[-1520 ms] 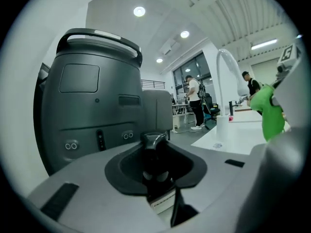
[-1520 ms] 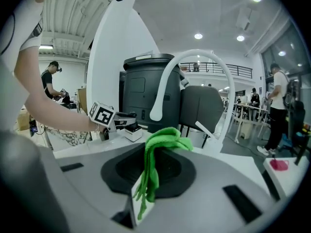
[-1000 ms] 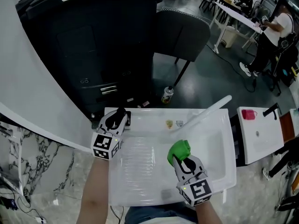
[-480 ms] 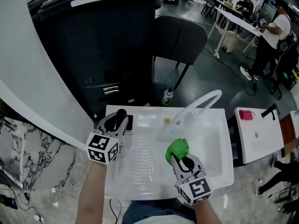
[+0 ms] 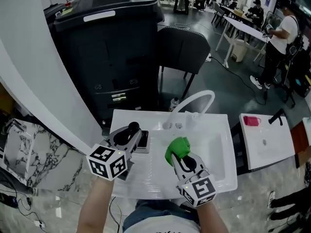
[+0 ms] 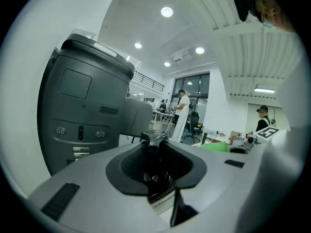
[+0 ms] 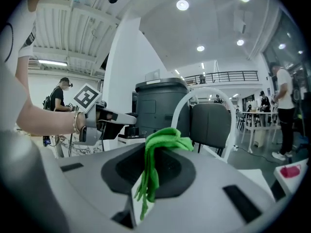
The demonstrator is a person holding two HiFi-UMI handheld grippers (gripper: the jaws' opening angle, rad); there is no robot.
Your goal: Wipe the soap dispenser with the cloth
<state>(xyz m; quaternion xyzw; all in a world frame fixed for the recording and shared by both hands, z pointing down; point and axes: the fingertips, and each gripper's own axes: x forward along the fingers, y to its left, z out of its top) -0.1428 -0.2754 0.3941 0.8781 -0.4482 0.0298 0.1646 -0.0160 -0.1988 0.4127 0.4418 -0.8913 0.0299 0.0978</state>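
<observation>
The black soap dispenser (image 6: 156,166) is clamped between the narrowly parted jaws of the left gripper (image 5: 132,136), with its pump head seen just above them. The green cloth (image 7: 163,147) is pinched between the closed jaws of the right gripper (image 5: 179,155); it is bunched above the tips and hangs down in the gap between them. Both are held over the white sink (image 5: 221,166), in front of the curved faucet (image 5: 197,101). The cloth is placed to the right of the dispenser, near it but not touching.
</observation>
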